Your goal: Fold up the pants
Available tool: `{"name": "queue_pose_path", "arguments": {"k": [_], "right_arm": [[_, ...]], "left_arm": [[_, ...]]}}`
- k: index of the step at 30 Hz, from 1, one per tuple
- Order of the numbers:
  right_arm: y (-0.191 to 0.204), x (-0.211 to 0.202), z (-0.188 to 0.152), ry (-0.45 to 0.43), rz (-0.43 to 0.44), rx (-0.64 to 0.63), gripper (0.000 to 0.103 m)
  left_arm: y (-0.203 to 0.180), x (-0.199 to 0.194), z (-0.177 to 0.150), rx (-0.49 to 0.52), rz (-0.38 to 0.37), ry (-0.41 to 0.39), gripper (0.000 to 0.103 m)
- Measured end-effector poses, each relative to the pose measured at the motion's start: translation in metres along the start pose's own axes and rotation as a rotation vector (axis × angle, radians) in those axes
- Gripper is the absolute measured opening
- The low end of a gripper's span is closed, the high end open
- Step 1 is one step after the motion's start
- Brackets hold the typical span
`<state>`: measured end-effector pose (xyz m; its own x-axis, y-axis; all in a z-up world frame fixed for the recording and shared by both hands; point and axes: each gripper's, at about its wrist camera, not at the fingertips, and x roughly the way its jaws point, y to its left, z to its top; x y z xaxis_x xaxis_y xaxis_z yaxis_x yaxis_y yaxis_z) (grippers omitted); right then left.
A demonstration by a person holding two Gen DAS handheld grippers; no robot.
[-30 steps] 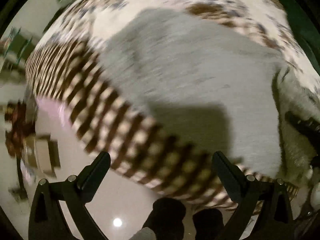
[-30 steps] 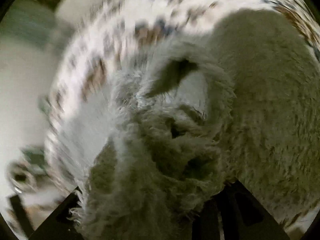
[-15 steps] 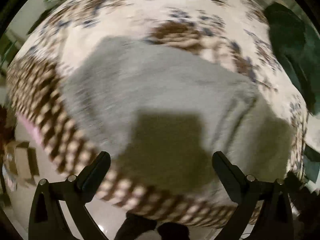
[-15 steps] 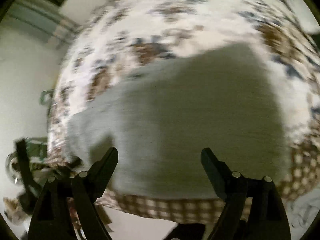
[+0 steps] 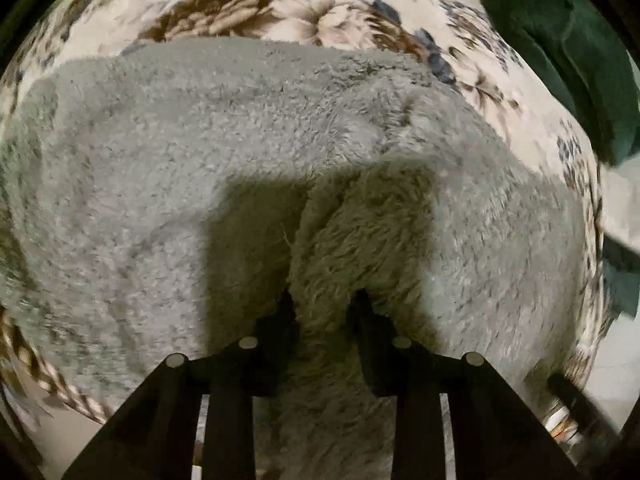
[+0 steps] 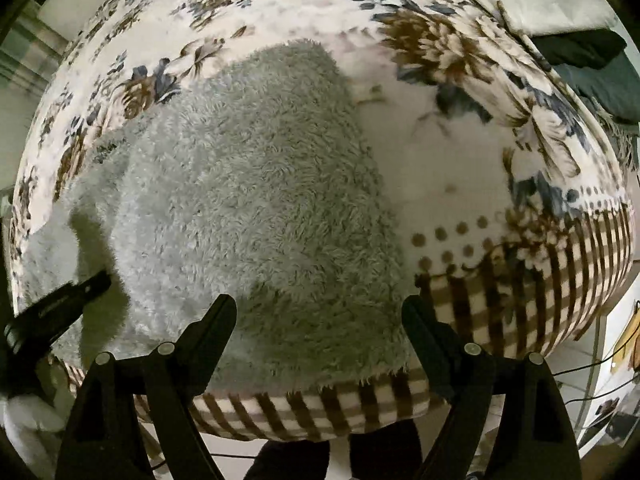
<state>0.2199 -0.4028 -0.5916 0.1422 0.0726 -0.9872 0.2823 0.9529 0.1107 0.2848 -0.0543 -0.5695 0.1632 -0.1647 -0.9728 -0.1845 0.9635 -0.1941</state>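
Pinching fleece pants, left tongs; right tongs spread; no writing legible.

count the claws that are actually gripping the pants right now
1. The left claw is pinched shut on a ridge of the grey fluffy pants. The right claw hangs open above the pants' near edge, gripping nothing.
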Motion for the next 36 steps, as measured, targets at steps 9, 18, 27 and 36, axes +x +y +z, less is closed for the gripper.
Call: {"name": "queue_pose_path", "arguments": {"k": [9, 18, 27, 36], "right_arm": [[0.009, -0.001, 0.005, -0.001, 0.021, -0.031, 0.089], [0.013, 0.01, 0.006, 0.021, 0.025, -0.013, 0.089], [0.04, 0.0, 0.007, 0.007, 0.035, -0.053, 0.091], [0.076, -0.031, 0.001, -0.061, -0.067, -0.173, 0.102]], "left_arm": [[-0.007, -0.052, 0.035, -0.083, -0.075, -0.153, 0.075], [-0.028, 0.001, 0.07, -0.027, -0.102, -0.115, 0.01], [-0.007, -0.038, 0.046, -0.045, -0.205, -0.136, 0.022], [0.048, -0.081, -0.014, -0.139, -0.046, -0.166, 0.09]]}}
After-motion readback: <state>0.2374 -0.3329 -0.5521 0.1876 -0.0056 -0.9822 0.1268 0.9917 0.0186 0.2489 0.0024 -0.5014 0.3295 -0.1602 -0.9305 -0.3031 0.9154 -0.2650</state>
